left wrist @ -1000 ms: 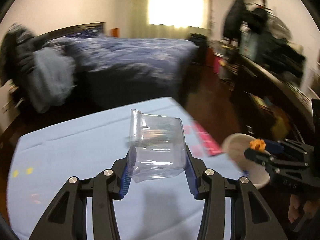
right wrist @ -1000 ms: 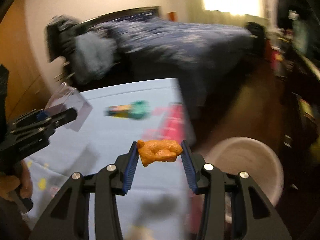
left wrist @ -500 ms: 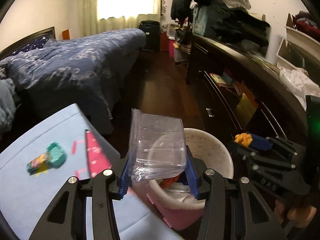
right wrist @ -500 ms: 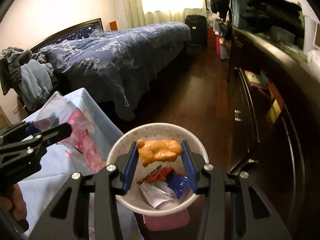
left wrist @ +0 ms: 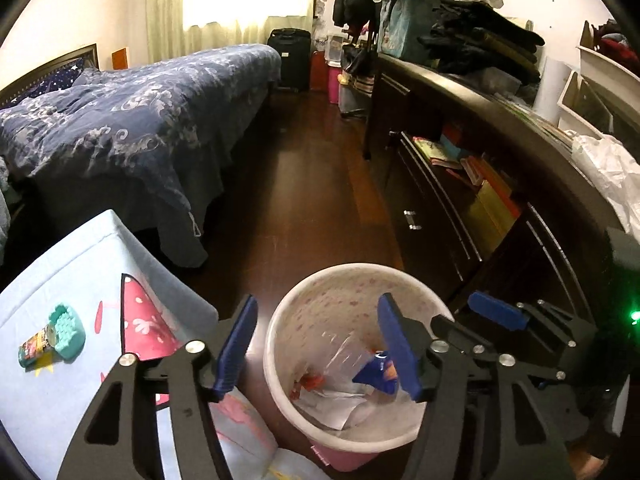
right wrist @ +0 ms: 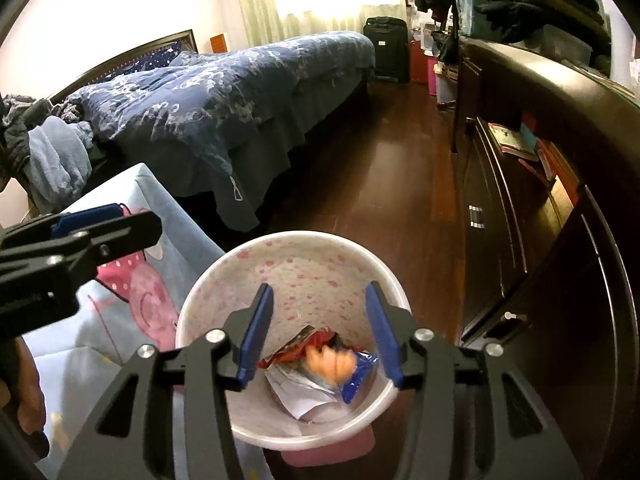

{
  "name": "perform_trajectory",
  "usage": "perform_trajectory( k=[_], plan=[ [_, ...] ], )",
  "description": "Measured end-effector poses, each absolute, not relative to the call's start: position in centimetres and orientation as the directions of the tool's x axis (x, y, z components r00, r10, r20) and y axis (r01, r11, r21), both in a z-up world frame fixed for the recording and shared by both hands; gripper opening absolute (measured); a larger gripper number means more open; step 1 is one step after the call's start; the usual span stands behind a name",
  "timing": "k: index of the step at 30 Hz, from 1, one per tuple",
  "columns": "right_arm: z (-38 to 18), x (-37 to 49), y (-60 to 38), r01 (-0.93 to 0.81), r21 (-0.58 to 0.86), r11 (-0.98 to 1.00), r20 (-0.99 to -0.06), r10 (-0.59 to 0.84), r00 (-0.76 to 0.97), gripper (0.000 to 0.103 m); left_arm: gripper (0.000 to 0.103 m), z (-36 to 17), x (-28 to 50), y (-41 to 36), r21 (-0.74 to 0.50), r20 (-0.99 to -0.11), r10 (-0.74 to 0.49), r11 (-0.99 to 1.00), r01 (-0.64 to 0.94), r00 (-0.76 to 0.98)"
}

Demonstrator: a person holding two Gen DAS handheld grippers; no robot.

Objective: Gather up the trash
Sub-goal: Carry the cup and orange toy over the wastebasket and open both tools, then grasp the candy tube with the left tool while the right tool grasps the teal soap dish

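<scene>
While both tools hang wide and empty over the bin [left wrist: 280,320], nothing's held.
Remaining wrapper [left wrist: 52,338] lies back-left on my bench [left wrist: 60,400] — left tool [left wrist: 316,344] nearer than right tool [right wrist: 318,330].

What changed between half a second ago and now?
Both hand-held grippers opened: the left released the clear plastic bag, the right the orange crumpled scrap, both now inside the white pink-speckled bin. The grippers remain above the bin.

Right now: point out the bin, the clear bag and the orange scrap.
bin [right wrist: 304,268], right wrist view, far inner wall.
clear bag [left wrist: 340,354], left wrist view, crumpled film lying inside the bin.
orange scrap [right wrist: 332,364], right wrist view, blurred middle, among the trash in the bin.
</scene>
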State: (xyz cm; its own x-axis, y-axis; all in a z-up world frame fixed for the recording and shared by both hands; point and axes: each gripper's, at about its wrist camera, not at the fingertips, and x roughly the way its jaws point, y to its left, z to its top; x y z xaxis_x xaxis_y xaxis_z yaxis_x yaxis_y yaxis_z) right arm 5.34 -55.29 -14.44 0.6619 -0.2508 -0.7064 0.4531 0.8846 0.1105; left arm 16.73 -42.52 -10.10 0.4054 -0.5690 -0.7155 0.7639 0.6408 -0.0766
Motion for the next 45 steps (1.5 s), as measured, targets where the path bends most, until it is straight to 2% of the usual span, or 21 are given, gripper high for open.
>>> perform_trajectory(
  k=[6,8,9,12,16,22,29,32,34,39,40,41,42,43,45],
  plan=[
    [-13.2,4.5,-54.0,0.434,0.130,0.891,-0.691,-0.232,0.684,0.054,0.075,-8.1,16.0,-39.0,-0.050,-0.674,-0.563,0.681,0.731,0.479],
    [-12.1,4.1,-52.5,0.401,0.141,0.905,-0.673,-0.209,0.710,0.061,0.081,-7.4,15.8,-36.9,-0.013,-0.652,-0.536,0.714,0.700,0.535],
    [-11.4,4.0,-51.4,0.377,0.139,0.916,-0.659,-0.199,0.725,0.062,0.085,-7.2,15.8,-35.8,0.015,-0.641,-0.512,0.736,0.677,0.571],
    [-9.5,4.0,-48.3,0.305,0.125,0.944,-0.627,-0.163,0.762,0.064,0.086,-6.8,16.4,-31.6,0.156,-0.597,-0.372,0.815,0.558,0.711],
    [-7.9,4.9,-44.8,0.218,0.136,0.966,-0.610,-0.092,0.787,0.067,0.091,-7.4,19.3,-27.6,0.227,-0.590,-0.212,0.882,0.412,0.779],
    [-7.4,7.0,-40.9,0.131,0.119,0.984,-0.620,-0.029,0.784,0.067,0.091,-10.2,25.9,-25.0,0.100,-0.691,-0.154,0.947,0.304,0.706],
    [-7.5,7.8,-40.1,0.106,0.107,0.989,-0.632,-0.015,0.775,0.067,0.088,-12.7,28.3,-25.6,0.027,-0.757,-0.178,0.953,0.302,0.629],
    [-7.5,8.1,-40.3,0.106,0.121,0.987,-0.636,-0.005,0.772,0.067,0.086,-12.8,29.0,-25.5,0.008,-0.756,-0.187,0.955,0.295,0.627],
    [-7.4,8.3,-40.3,0.100,0.130,0.987,-0.636,0.005,0.772,0.067,0.077,-12.9,29.3,-25.6,0.012,-0.764,-0.184,0.955,0.298,0.619],
    [-7.1,9.1,-39.5,0.080,0.123,0.989,-0.633,0.016,0.774,0.067,0.076,-12.8,29.2,-24.9,0.000,-0.764,-0.187,0.957,0.291,0.617],
    [-7.1,9.4,-39.3,0.075,0.118,0.990,-0.633,0.017,0.774,0.067,0.061,-12.6,29.1,-24.6,-0.010,-0.756,-0.200,0.956,0.294,0.623],
    [-7.0,9.8,-38.9,0.064,0.108,0.992,-0.635,0.019,0.772,0.067,0.052,-12.1,28.7,-24.5,0.005,-0.743,-0.198,0.954,0.301,0.639],
    [-7.0,10.4,-38.5,0.052,0.100,0.994,-0.638,0.024,0.770,0.067,0.039,-11.8,28.5,-24.3,0.031,-0.741,-0.178,0.954,0.298,0.647],
    [-7.1,11.2,-37.7,0.034,0.090,0.995,-0.647,0.033,0.762,0.067,0.033,-11.6,28.4,-24.1,0.035,-0.740,-0.176,0.954,0.299,0.649],
    [-7.3,12.4,-36.9,0.012,0.085,0.996,-0.655,0.046,0.755,0.067,0.032,-11.4,28.1,-23.0,0.016,-0.747,-0.188,0.954,0.300,0.637]
  ],
)
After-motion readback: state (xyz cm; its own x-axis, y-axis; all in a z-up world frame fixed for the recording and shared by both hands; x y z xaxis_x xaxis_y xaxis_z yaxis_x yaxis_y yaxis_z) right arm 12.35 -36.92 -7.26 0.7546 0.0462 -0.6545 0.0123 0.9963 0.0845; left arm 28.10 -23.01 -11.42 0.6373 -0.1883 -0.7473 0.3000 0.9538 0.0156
